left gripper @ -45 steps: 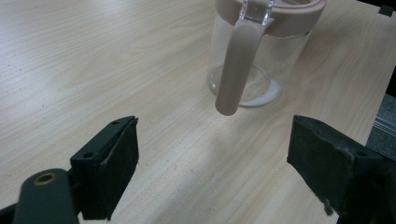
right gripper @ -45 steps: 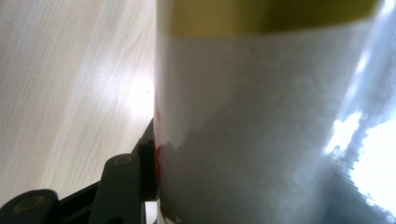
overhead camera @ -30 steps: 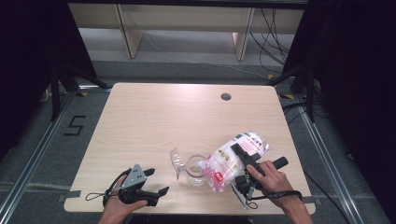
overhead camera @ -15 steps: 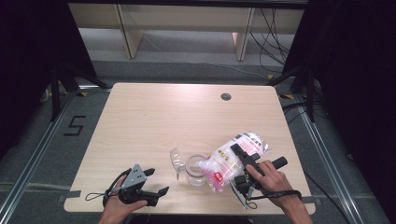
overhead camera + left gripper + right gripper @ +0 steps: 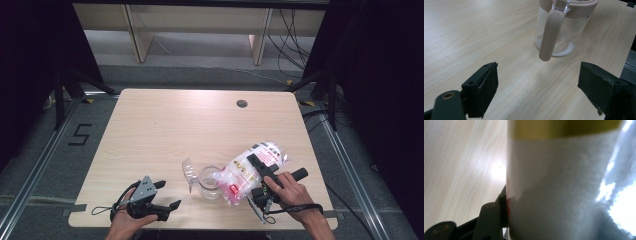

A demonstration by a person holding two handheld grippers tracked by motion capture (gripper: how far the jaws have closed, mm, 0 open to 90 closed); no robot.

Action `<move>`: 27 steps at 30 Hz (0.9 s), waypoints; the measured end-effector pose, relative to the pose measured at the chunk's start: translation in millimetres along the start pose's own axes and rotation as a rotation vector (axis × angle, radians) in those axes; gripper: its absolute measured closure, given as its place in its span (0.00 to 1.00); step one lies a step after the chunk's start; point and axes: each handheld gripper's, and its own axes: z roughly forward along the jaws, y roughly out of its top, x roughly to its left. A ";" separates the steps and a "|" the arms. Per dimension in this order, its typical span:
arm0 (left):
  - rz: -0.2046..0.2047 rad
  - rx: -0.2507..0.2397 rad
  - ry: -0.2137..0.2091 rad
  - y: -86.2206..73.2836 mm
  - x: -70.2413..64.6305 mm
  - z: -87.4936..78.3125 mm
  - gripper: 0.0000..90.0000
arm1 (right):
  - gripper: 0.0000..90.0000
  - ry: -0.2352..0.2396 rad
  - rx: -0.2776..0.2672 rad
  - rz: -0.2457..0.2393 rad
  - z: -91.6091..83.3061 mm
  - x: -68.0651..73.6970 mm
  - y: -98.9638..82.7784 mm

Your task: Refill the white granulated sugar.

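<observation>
A clear glass jug with a tan rim stands near the table's front edge, its clear flap lid open to the left. My right gripper is shut on a plastic bag of white grains, which is tilted with its lower corner over the jug's mouth. In the right gripper view the bag presses against one black finger. My left gripper rests open at the front left. In its own view the jug and its tan handle stand beyond the left gripper.
The wooden table has a round cable hole at the back right. Behind the table stands a pale shelf unit, with cables at the right. A tape mark lies on the floor at the left.
</observation>
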 end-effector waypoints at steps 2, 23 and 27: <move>0.008 0.007 0.006 0.3 0.3 -0.8 0.18 | 0.55 -0.002 0.000 -0.004 -0.4 -0.3 -0.2; 0.019 0.019 0.008 0.2 1.2 -1.4 0.18 | 0.55 0.001 0.037 -0.024 -4.8 -2.3 1.2; 0.033 0.029 0.009 0.2 2.5 -1.7 0.18 | 0.56 0.017 0.049 -0.023 -5.3 -1.4 1.5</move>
